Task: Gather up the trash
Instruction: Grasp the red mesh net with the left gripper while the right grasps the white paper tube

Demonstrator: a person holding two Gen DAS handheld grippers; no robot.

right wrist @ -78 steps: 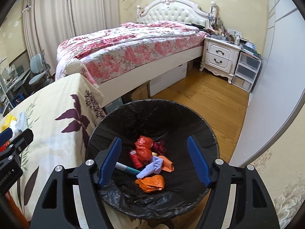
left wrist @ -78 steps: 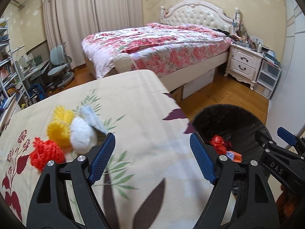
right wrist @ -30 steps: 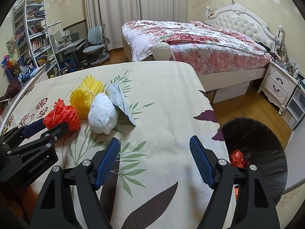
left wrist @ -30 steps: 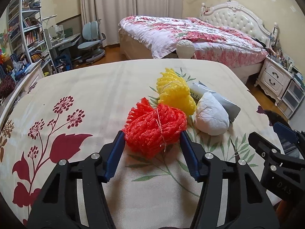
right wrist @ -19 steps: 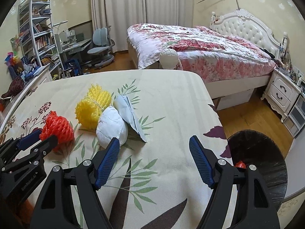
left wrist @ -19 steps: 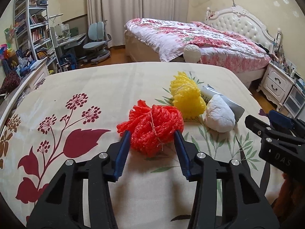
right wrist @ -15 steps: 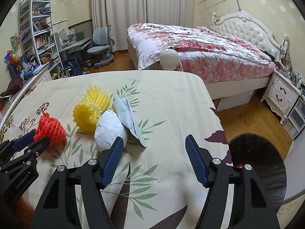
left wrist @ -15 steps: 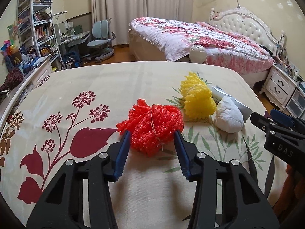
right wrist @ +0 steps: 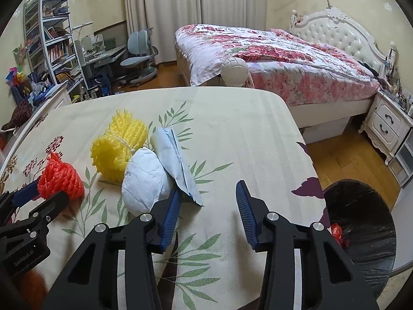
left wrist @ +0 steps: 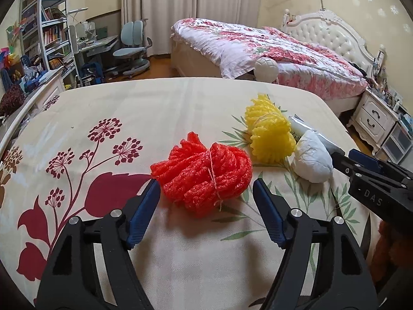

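Note:
A red foam net bundle (left wrist: 206, 173) lies on the floral tablecloth (left wrist: 129, 118); it also shows in the right wrist view (right wrist: 60, 179). My left gripper (left wrist: 206, 188) is open, its blue pads on either side of the bundle's near end, apart from it. Beyond lie a yellow foam net bundle (left wrist: 269, 133), a white crumpled wad (left wrist: 311, 161) and a grey-white pouch (right wrist: 175, 160). My right gripper (right wrist: 207, 193) is open and empty, its left pad beside the wad (right wrist: 145, 183) and the pouch's near corner.
A black-lined trash bin (right wrist: 361, 230) stands on the wooden floor off the table's right edge, with red trash inside. A bed (right wrist: 271, 56), a nightstand (right wrist: 387, 126), a desk chair (left wrist: 134, 49) and bookshelves (left wrist: 49, 38) lie beyond the table.
My left gripper has opened wider and drawn back a little from the red bundle. My right gripper has moved left toward the white wad and pouch.

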